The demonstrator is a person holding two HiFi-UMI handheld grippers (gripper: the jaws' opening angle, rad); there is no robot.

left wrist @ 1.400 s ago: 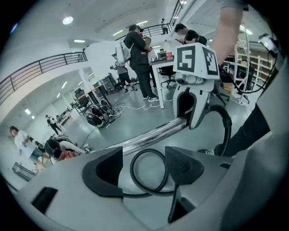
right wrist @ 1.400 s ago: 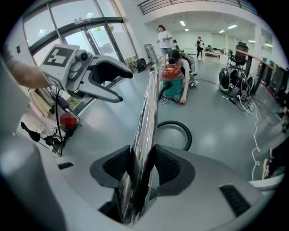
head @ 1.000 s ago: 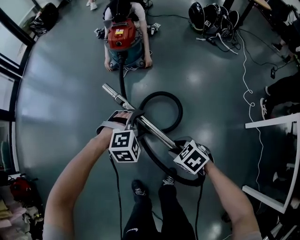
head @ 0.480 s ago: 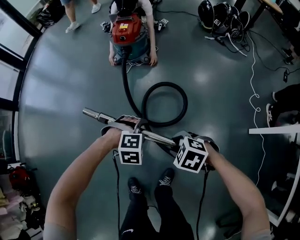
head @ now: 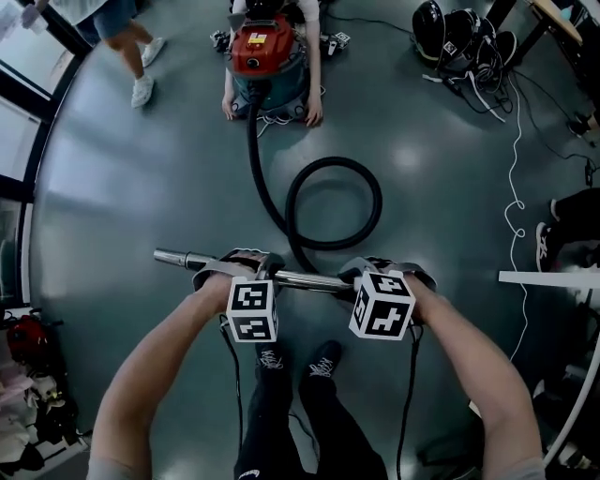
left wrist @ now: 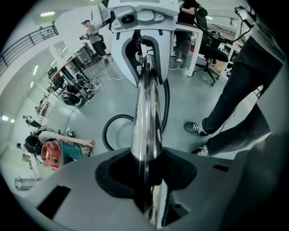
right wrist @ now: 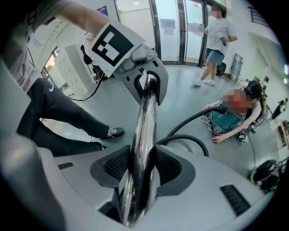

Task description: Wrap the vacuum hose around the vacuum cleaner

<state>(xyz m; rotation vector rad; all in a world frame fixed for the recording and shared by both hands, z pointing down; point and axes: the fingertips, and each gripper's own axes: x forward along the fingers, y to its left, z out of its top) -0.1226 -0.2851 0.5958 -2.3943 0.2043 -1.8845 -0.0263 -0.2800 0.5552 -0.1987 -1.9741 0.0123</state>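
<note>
Chrome wand tube (head: pixel 302 278) lies level across the head view, off the floor, gripped at two spots. Left gripper (left wrist: pixel 146 173): jaws closing on the tube, which runs straight through the notch between the pads, pads touching it. Right gripper (right wrist: pixel 141 169): jaws narrow, clamped on the same tube, nearer the hose end. The bare tube end sticks out past the left gripper. Black hose (head: pixel 376 202) leaves the tube by the right gripper, makes one loop flat on the grey floor (head: pixel 141 187), then runs straight to the red-and-teal vacuum cleaner (head: pixel 264 56). The cleaner is well apart from both grippers, and no hose is wrapped round it. A kneeling person behind the cleaner has a hand (head: pixel 228 108) down at each side of it. Another person (head: pixel 122 28) is at top left.
</note>
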